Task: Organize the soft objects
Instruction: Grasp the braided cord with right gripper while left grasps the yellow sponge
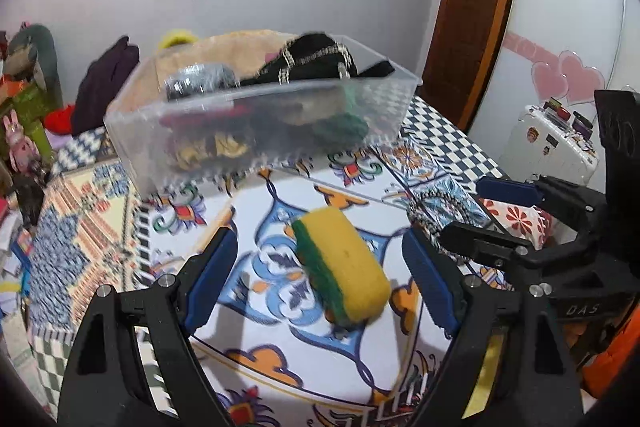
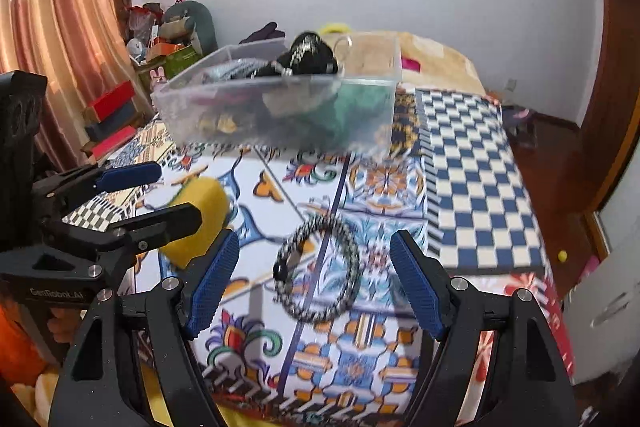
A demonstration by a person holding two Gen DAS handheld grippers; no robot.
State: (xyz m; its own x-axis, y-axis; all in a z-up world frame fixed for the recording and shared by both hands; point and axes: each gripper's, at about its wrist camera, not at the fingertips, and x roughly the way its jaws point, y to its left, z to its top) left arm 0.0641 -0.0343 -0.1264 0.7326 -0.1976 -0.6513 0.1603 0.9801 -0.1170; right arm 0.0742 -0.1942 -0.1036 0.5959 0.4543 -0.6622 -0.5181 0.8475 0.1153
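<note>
Sponge (image 1: 342, 265): yellow foam block with a green scouring layer, lying on the patterned tabletop (image 1: 280, 347) in front of the bin, framed between the two pads of the left tongs.
Sponge handling: judged light, soft and compressible; it should give under pressure, so a moderate squeeze suffices. Best hold: across the narrow width, one pad on the green face and one on the opposite yellow face, near mid-length.
Braided ring (image 2: 318, 269): black-and-white cord loop, flat on the tabletop, centred ahead of the right tongs.
Ring handling: judged light and limp; likely to sag when lifted. Best hold: pinch one side of the cord, not the hollow centre.
Left tongs (image 1: 320, 277): spread apart, holding nothing, straddling the sponge without visible contact.
Right tongs (image 2: 316, 277): spread apart, holding nothing, aligned on the ring.
Clear bin (image 1: 132, 143): transparent plastic, at the far side of the tabletop, already containing dark fabric, a green item and other soft goods; contents blurred.
Left view only: full sponge outline and the green layer; the ring is mostly hidden behind the right tongs.
Right view only: the whole ring, the blue checked cloth (image 2: 476, 183) and the curtain (image 2: 60, 39); the sponge shows only as a yellow end behind the left tongs.
</note>
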